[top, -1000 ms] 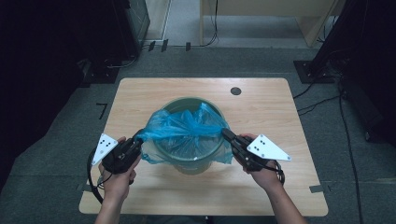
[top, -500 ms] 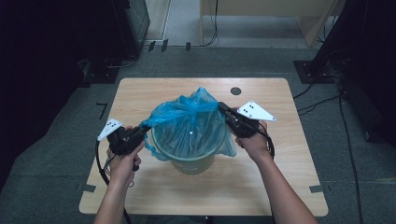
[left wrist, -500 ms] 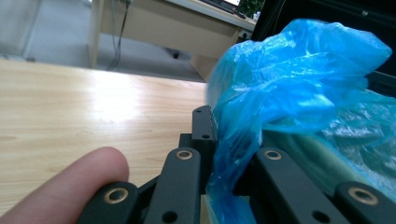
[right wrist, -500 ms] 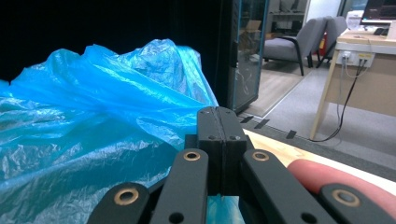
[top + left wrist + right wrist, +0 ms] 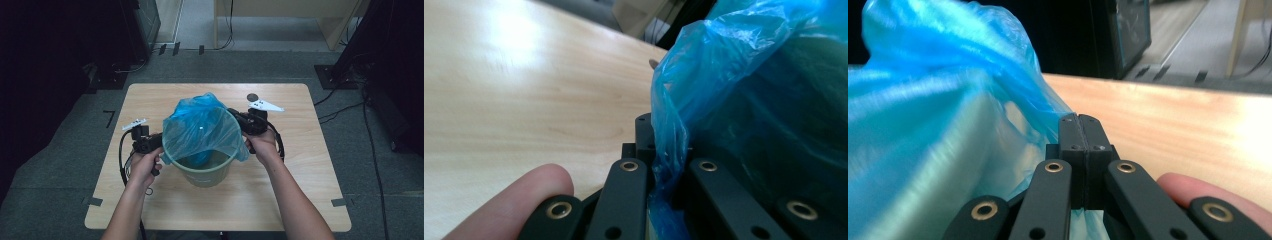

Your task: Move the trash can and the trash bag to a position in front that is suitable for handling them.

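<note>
Blue bag (image 5: pixel 202 127) over green bin (image 5: pixel 205 172), no readable print; both grippers' fingers pinching bag edge

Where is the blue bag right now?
In the high view, the blue bag is stretched over the green bin mid-table, pinched between the left gripper and right gripper.

Two bare forearms entered from the near edge of the table and angled inward. Left hand (image 5: pixel 144 165): wrapped around the body of the left gripper (image 5: pixel 159 142), which lay roughly level and pointed to the right; its jaws had just been closing and stood pinched on a fold of blue film (image 5: pixel 667 150); one fingertip (image 5: pixel 526 197) lay beside the linkage. Right hand (image 5: pixel 261 145): held the right gripper (image 5: pixel 235 115), pointed left, jaws pressed flat together on the same film.
</note>
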`<control>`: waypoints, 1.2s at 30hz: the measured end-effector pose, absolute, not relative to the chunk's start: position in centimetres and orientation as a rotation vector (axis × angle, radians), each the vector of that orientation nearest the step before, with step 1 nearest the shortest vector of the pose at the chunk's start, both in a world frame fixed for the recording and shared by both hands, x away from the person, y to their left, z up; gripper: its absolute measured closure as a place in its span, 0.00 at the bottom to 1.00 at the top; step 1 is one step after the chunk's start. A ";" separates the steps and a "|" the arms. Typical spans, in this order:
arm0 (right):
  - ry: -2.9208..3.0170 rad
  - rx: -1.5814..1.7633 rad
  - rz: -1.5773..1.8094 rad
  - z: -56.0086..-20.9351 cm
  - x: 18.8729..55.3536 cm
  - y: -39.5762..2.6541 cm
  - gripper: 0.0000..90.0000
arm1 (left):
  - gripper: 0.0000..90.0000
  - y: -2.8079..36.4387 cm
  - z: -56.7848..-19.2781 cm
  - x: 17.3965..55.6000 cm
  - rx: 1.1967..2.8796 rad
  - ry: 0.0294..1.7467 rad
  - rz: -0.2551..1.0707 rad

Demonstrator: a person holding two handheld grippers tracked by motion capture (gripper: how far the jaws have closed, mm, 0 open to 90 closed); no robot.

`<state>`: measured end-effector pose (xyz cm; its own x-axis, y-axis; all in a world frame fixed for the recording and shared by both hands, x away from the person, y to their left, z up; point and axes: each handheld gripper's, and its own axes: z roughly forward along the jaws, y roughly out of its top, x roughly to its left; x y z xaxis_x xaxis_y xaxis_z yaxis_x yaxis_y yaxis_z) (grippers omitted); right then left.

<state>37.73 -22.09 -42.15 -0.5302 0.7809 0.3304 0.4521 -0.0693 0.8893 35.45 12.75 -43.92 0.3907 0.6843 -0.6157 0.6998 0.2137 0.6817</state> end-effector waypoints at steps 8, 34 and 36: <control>1.927 1.392 1.585 -42.9 37.2 -21.6 1.00 | 0.98 13.2 -44.4 35.8 1.504 1.365 0.008; 1.740 1.197 1.683 -40.2 31.2 -25.0 1.00 | 0.37 18.3 -39.8 28.5 1.320 0.941 0.221; 1.743 1.184 1.684 -40.2 30.6 -24.8 1.00 | 0.35 17.1 -39.3 27.8 1.366 0.907 0.261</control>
<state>30.60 -24.77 -40.16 -0.5360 0.8082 0.2439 0.2714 -0.1086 0.9563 27.78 17.15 -39.29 0.6481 0.6460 -0.4034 0.3331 0.2360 0.9129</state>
